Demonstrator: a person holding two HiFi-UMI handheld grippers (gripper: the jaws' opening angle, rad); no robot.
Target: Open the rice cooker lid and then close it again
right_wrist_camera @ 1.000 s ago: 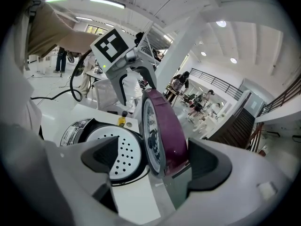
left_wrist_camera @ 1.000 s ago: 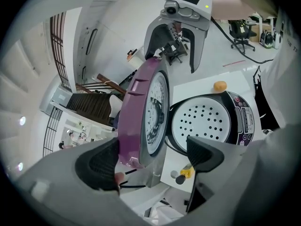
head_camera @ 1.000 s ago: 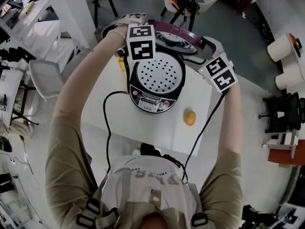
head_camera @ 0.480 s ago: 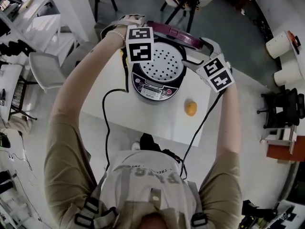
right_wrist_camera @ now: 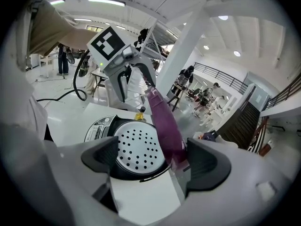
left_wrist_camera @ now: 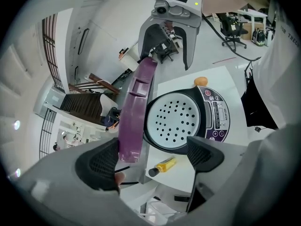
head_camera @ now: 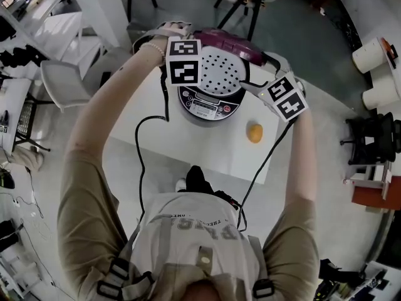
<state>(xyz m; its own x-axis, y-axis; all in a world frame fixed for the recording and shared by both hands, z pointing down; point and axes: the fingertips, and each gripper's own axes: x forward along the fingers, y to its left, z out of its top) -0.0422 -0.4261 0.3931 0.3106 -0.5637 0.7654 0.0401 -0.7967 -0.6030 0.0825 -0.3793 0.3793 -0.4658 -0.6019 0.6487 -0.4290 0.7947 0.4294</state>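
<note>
The rice cooker [head_camera: 210,93] stands on the white table [head_camera: 150,121] with its purple lid [head_camera: 229,42] raised nearly upright at the far side. A perforated plate [left_wrist_camera: 176,121] shows inside it. My left gripper [left_wrist_camera: 150,161] is open at the lid's left end, and the lid's edge [left_wrist_camera: 134,121] lies close to its left pad [left_wrist_camera: 101,164]. My right gripper [right_wrist_camera: 153,161] is open at the opposite end, where the lid [right_wrist_camera: 164,121] stands close to its right pad [right_wrist_camera: 207,161]. Neither gripper pinches the lid.
An orange fruit [head_camera: 254,132] lies on the table right of the cooker. A small yellow bottle [left_wrist_camera: 162,165] lies behind the cooker's left side. Black cables [head_camera: 141,162] trail over the table's front. Chairs and shelves stand around the table.
Both grippers have kept to the lid's two ends. The cooker sits higher in the head view, and less of the lid's underside shows than a second ago.
</note>
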